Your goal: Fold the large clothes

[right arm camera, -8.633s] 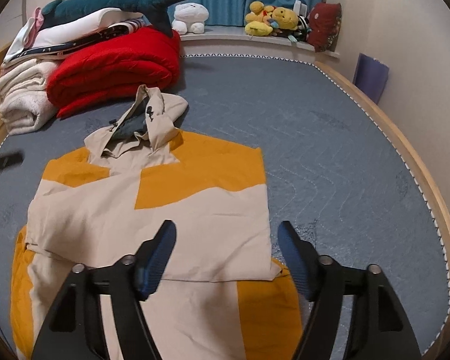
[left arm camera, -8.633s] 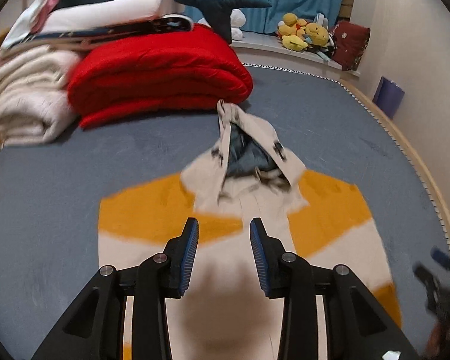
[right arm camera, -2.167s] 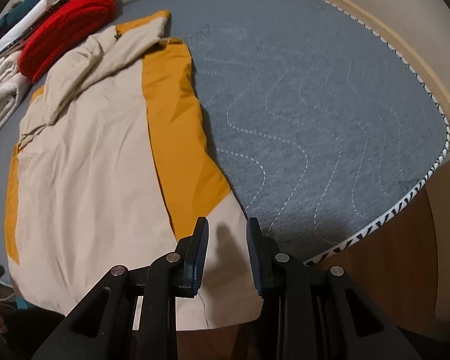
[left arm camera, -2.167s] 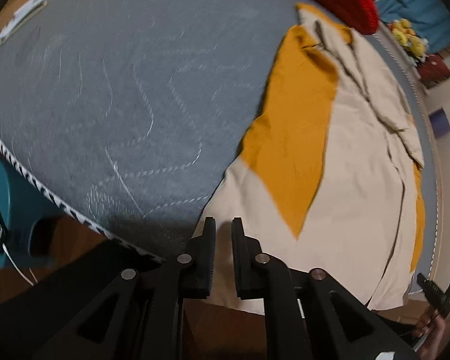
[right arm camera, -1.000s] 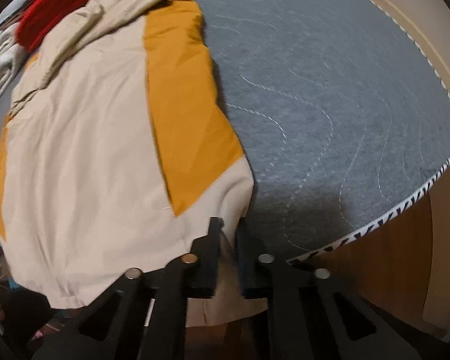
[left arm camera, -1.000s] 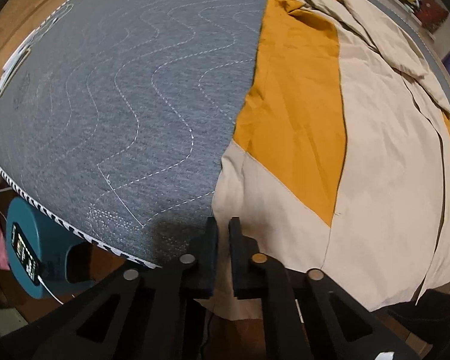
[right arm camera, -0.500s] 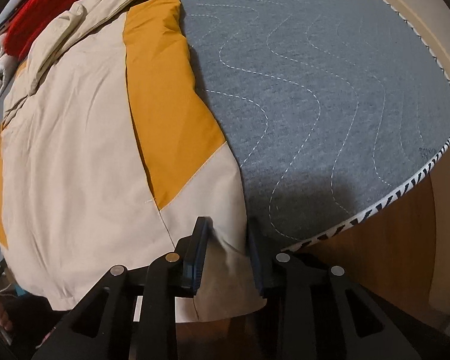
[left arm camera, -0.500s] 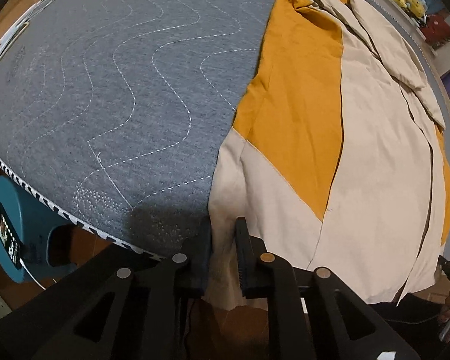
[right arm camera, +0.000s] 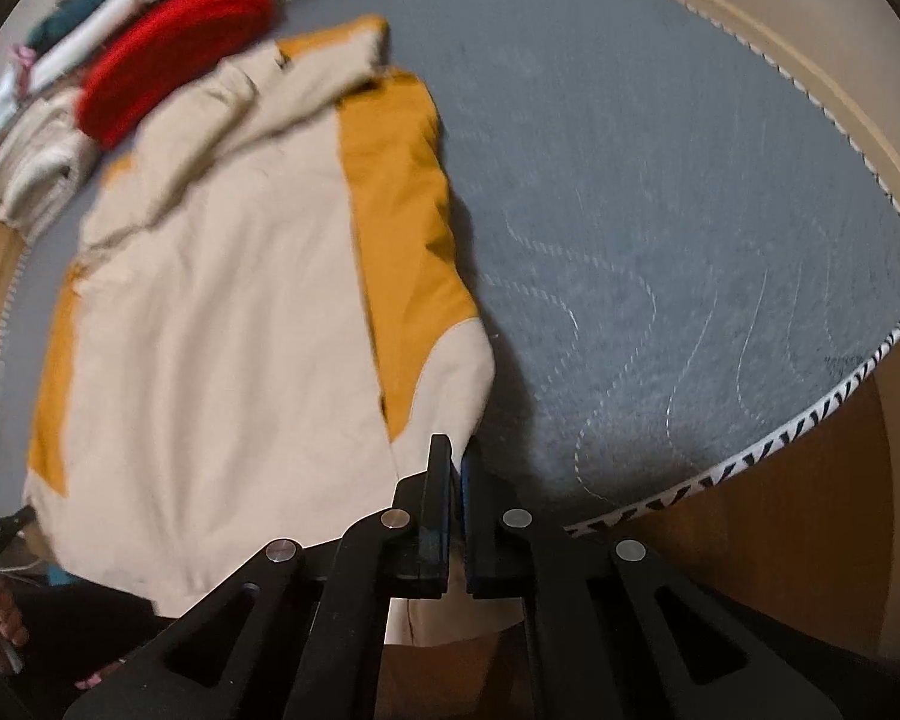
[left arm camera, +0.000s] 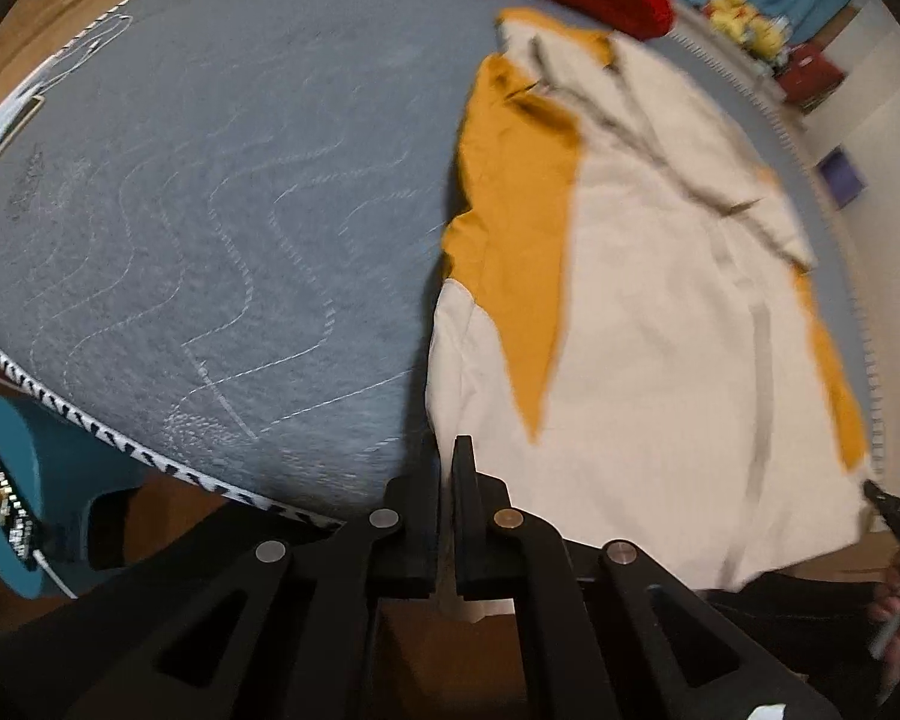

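my left gripper is clamped on the near hem corner of the cream-and-orange hooded jacket; my right gripper pinches the other corner. the jacket lies on the grey quilted mattress, its long axis running away from both tools.

Right gripper is clamped on the jacket hem at the near edge of the bed. Jacket is spread lengthwise on the bed, hood end far. Red blanket is seen beyond the hood. Frame is motion-blurred.
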The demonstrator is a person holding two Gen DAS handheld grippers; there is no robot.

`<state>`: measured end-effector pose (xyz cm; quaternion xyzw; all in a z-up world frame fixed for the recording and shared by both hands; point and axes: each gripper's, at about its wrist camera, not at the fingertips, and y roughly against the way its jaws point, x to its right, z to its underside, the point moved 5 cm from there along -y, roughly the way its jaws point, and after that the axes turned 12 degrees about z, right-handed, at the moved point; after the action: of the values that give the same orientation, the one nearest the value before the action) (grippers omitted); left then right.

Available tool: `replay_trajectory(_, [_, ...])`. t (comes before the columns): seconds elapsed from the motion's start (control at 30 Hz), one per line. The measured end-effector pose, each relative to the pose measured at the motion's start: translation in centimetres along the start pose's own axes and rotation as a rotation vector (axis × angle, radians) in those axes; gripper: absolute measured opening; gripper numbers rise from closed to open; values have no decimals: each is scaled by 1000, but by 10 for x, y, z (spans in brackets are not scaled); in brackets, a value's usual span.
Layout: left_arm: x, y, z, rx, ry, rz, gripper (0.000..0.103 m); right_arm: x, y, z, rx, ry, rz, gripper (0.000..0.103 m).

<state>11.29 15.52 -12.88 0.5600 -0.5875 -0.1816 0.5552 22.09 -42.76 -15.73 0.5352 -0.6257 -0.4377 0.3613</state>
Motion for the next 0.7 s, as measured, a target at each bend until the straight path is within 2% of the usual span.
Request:
replay_trajectory(0.1, [17, 27, -7, 29, -42, 58, 1, -2, 38, -7, 61, 14, -80, 3])
replay_trajectory(0.23, [41, 60, -16, 67, -99, 108, 1, -4, 79, -15, 129, 25, -140, 2])
replay_trajectory(0.4, [53, 104, -17, 96, -163, 171, 1, 4, 129, -19, 193, -5, -223, 2])
replay_trajectory(0.53, [46, 138, -2, 86, -170, 222, 1, 11, 172, -11, 248, 5, -269, 2])
replay_trajectory(0.7, [41, 185, 29, 67, -169, 284, 1, 23, 215, 12, 270, 15, -309, 2])
